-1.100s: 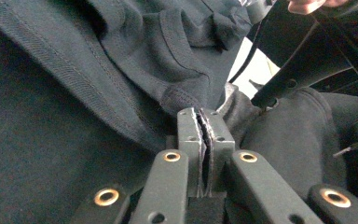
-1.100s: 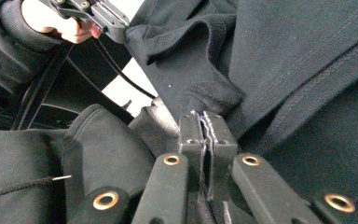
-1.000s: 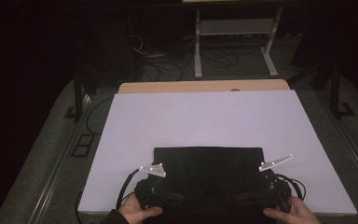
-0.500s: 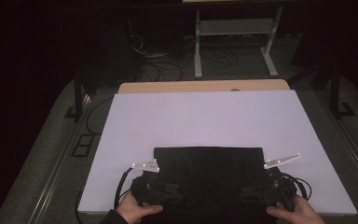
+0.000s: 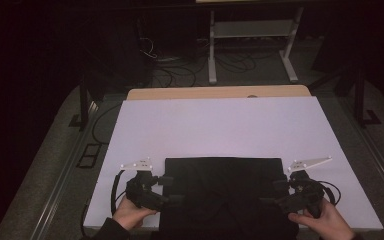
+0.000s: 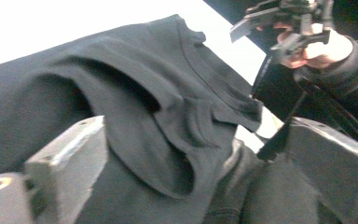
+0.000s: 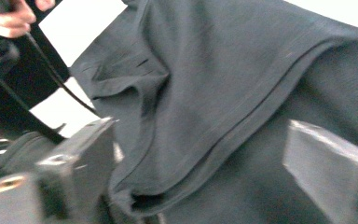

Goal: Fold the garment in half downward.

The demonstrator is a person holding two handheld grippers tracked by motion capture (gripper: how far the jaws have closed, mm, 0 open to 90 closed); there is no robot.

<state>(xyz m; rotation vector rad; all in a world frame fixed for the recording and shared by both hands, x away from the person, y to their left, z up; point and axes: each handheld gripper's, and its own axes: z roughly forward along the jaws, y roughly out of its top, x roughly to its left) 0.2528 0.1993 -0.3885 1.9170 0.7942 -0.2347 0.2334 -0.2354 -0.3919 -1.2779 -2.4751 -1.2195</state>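
On desk, near edge: dark garment (image 5: 225,192), folded into a rectangle, lies flat on the white sheet (image 5: 220,125) covering the desk (image 5: 220,92).
Left tongs (image 5: 169,189): at garment's left edge, jaws spread wide; they have just been opening. Fabric lies between the jaws, not pinched. Person's left hand (image 5: 130,212) holds the body.
Garment, left gripper view: neckline and folded sleeve layers (image 6: 168,112) lie rumpled between the jaws.
Garment, right gripper view: hemmed fold (image 7: 223,116) runs diagonally between the jaws.
Right tongs (image 5: 276,192): at garment's right edge, jaws spread wide, just been opening; cloth loose between them. Right hand (image 5: 320,220) grips the body.
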